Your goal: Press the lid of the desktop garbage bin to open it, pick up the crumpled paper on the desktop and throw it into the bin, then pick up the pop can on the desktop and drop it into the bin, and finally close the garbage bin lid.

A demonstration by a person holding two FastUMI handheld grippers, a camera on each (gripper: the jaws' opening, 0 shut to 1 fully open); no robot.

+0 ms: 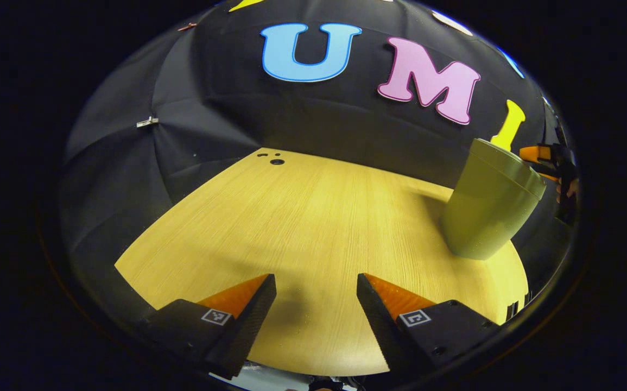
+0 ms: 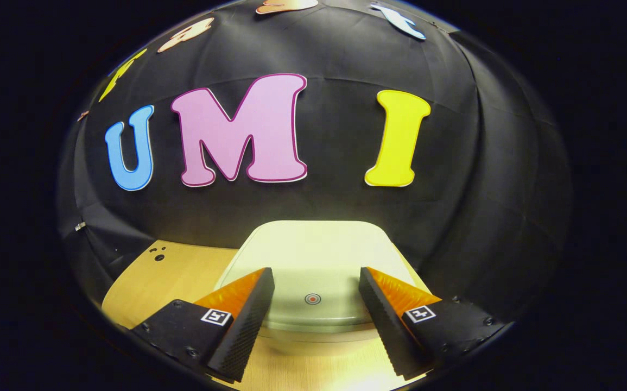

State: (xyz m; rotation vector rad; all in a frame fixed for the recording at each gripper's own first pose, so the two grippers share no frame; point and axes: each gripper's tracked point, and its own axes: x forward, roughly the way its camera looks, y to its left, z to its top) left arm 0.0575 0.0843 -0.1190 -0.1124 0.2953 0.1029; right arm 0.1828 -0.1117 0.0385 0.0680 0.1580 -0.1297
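My right gripper (image 2: 313,296) hangs with fingers spread just above the bin's lid (image 2: 313,260), low in the frame, straddling the round mark (image 2: 312,298), which I judge is the press point. The lid looks closed. My left gripper (image 1: 316,301), also spread and empty, waits over bare desktop (image 1: 302,217); the garbage bin (image 1: 489,203) stands at right.

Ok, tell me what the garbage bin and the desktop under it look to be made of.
Garbage bin: most likely moulded plastic, pale green with a smooth satin surface, seamless walls and soft highlights. Its lid looks the same, with rounded corners and a small red ring mark near the front edge. Desktop: light wood or a wood-look laminate, with fine straight grain lines and a matte finish; which one cannot be told.
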